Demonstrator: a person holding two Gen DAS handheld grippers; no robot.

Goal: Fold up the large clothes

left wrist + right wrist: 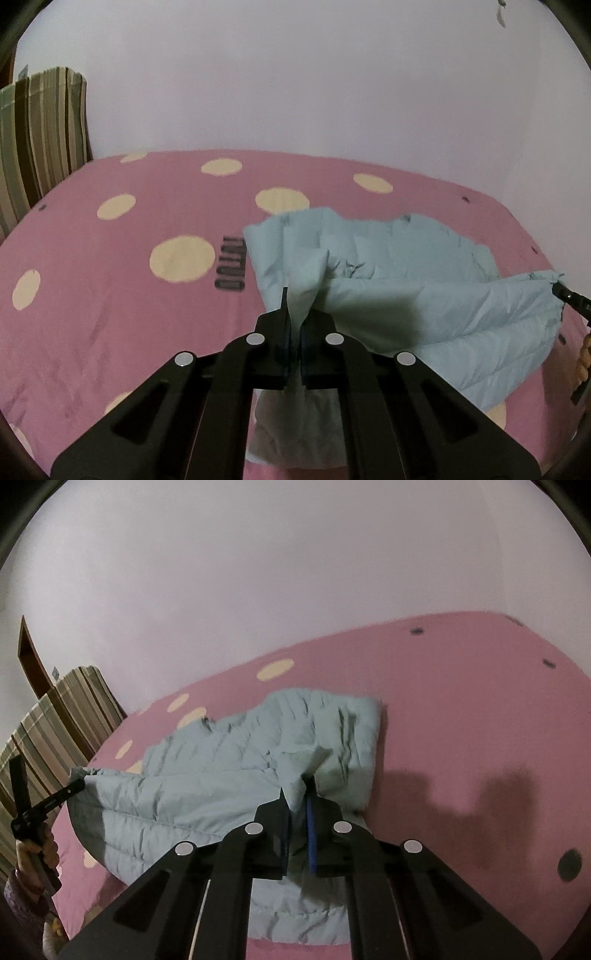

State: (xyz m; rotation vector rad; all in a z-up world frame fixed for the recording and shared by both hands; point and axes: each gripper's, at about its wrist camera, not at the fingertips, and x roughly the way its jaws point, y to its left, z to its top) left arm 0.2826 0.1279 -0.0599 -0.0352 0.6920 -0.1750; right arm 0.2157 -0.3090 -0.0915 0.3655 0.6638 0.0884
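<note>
Both grippers, left [297, 310] and right [297, 794], are clenched on corners of the pale blue jacket [424, 295], its near edge lifted between them. Beyond the fingers it lies on the pink bedspread [110, 295], bare to either side.

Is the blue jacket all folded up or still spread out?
Half folded. Each claw, left and right, pinches a corner of the jacket and lifts its near edge while the far part lies rumpled on the pink bed.
</note>
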